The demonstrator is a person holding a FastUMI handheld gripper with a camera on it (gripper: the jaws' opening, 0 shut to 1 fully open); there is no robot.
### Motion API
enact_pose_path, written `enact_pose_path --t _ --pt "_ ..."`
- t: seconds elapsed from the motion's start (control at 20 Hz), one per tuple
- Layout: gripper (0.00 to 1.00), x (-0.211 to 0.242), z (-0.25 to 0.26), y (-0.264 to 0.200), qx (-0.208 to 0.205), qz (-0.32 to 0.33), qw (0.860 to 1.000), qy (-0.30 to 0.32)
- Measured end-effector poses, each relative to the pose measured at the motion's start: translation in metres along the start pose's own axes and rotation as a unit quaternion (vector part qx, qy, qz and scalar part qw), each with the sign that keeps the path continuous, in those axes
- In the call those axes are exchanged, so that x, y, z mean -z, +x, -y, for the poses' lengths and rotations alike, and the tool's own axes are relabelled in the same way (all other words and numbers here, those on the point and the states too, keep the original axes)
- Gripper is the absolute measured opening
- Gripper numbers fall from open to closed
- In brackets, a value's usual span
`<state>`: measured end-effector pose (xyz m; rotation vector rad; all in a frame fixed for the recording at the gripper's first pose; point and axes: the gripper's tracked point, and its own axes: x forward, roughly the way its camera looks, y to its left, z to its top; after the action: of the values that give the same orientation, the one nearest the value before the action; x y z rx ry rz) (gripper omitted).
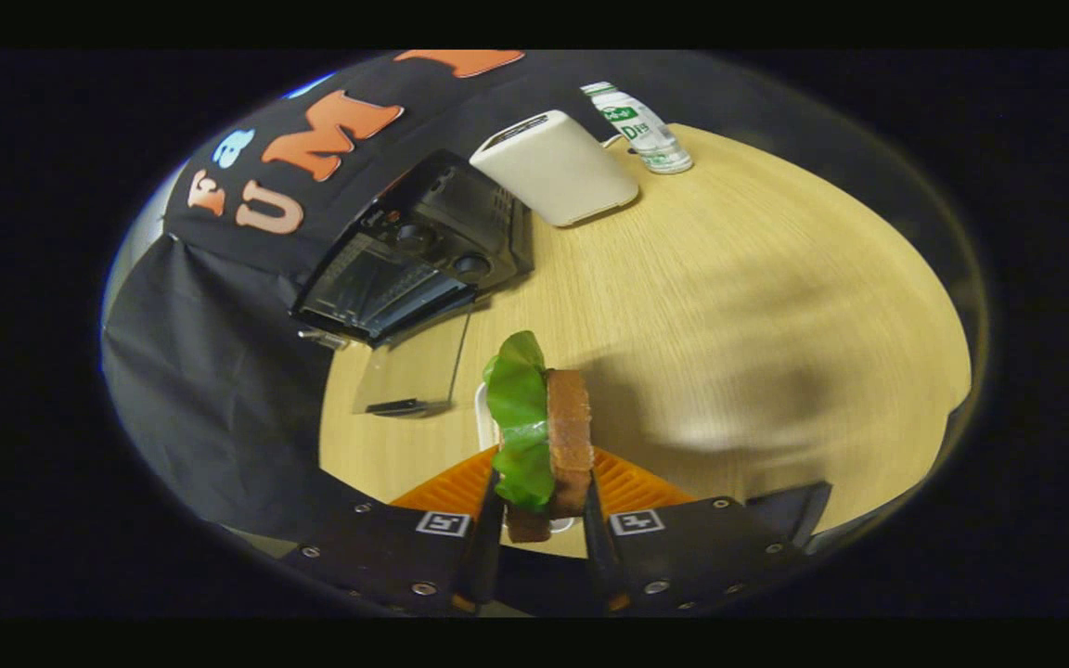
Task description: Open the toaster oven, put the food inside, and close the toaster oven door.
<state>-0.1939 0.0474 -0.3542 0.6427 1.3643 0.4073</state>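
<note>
While the gripper (542, 492) is closed down narrow, both its fingers press on a sandwich (542, 436) standing on edge between them, a green lettuce leaf (518, 417) on its left face and a brown slice (571, 441) on its right. Beyond the fingers and off to the left, the toaster oven (414, 250) sits on the wooden table (729, 306) with its glass door (409, 376) dropped open. Farther ahead lie a white box (555, 167) and a bottle (638, 128).
</note>
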Motion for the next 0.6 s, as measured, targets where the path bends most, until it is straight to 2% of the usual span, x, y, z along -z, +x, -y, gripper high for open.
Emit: enact_pose_path --t 0.15,0.3,0.6 --pt "0.33 -0.009 0.000 -0.005 0.006 0.020 1.000 0.015" --pt "0.32 -0.017 -0.004 -0.015 0.007 0.042 0.999 0.025" --pt "0.32 -0.034 -0.042 -0.033 -0.023 0.089 0.994 0.052"
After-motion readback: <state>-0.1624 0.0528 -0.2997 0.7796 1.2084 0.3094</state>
